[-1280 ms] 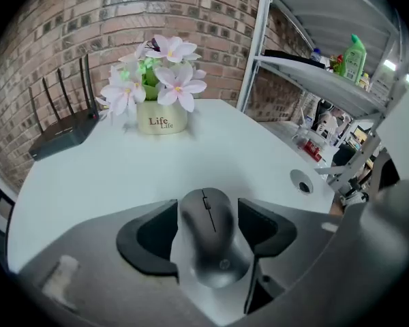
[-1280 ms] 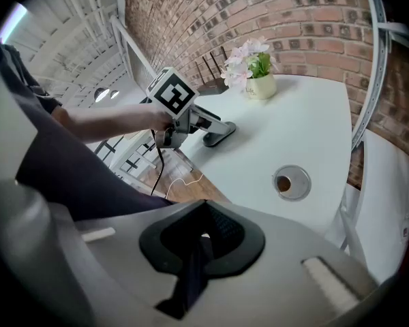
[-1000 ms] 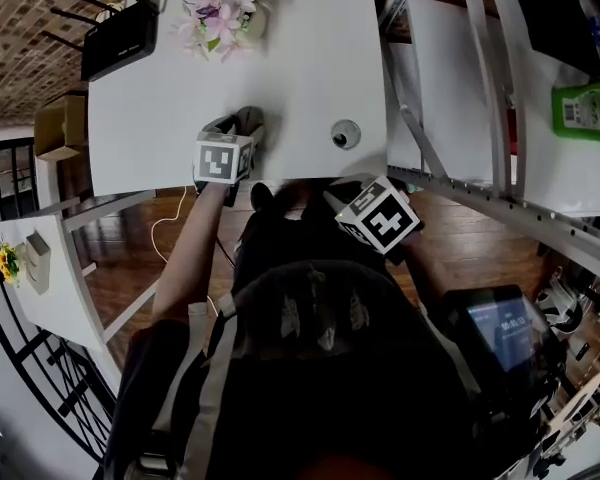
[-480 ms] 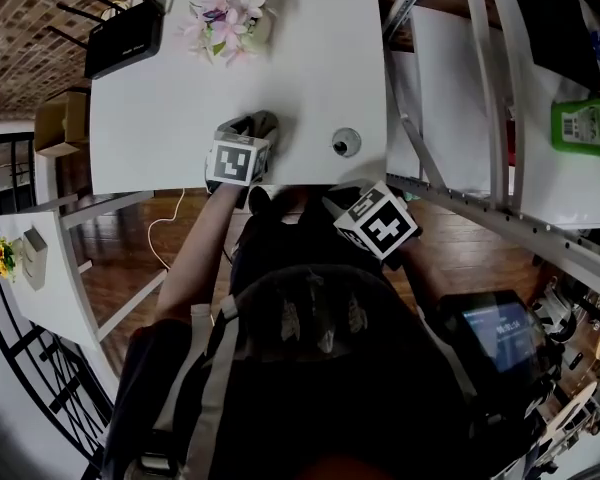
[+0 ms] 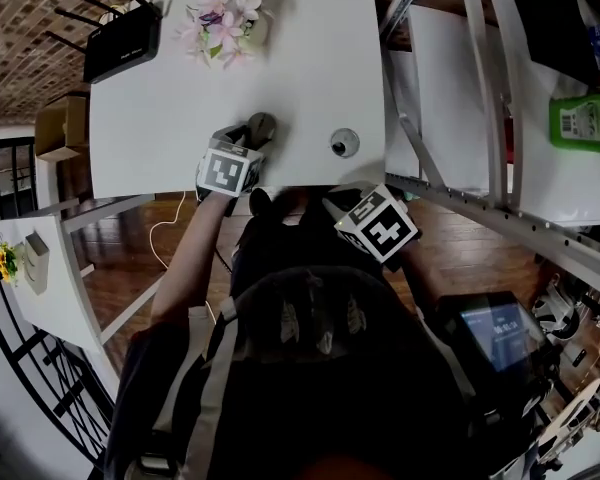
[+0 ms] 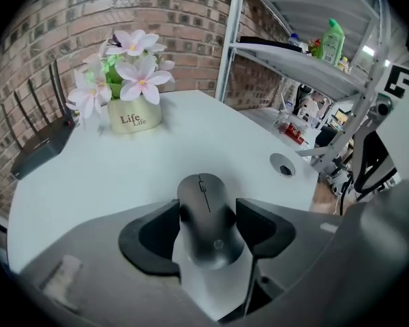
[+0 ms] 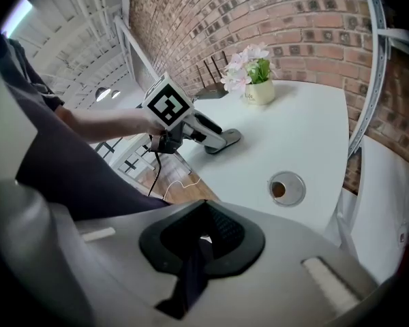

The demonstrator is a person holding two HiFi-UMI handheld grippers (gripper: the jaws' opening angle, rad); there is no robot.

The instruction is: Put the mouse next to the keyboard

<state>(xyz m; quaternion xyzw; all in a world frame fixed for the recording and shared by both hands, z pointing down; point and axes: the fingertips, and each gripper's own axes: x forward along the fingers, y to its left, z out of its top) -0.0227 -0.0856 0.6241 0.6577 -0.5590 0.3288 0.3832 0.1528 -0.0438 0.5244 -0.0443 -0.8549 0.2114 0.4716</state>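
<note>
A dark grey mouse (image 5: pixel 262 126) lies on the white table (image 5: pixel 300 58) near its front edge. My left gripper (image 5: pixel 248 140) points down at it. In the left gripper view the mouse (image 6: pixel 203 195) sits between the two black pads (image 6: pixel 150 234), which stand close along its sides. The jaws have just been opening, so this gripper (image 6: pixel 208 214) is open around the mouse. My right gripper (image 5: pixel 352 208) hangs off the table's front edge by the person's body. Its pads (image 7: pixel 221 231) are together with nothing held. No keyboard shows in any view.
A flower pot (image 5: pixel 225 18) and a black router (image 5: pixel 120 40) stand at the table's far left. A round cable hole (image 5: pixel 344 140) lies right of the mouse. A metal shelf rack (image 5: pixel 480 118) with a green bottle (image 5: pixel 585 116) stands to the right.
The left gripper has slid a little left and back towards the table's front edge, uncovering more of the mouse, which stays put. The right gripper has not moved.
</note>
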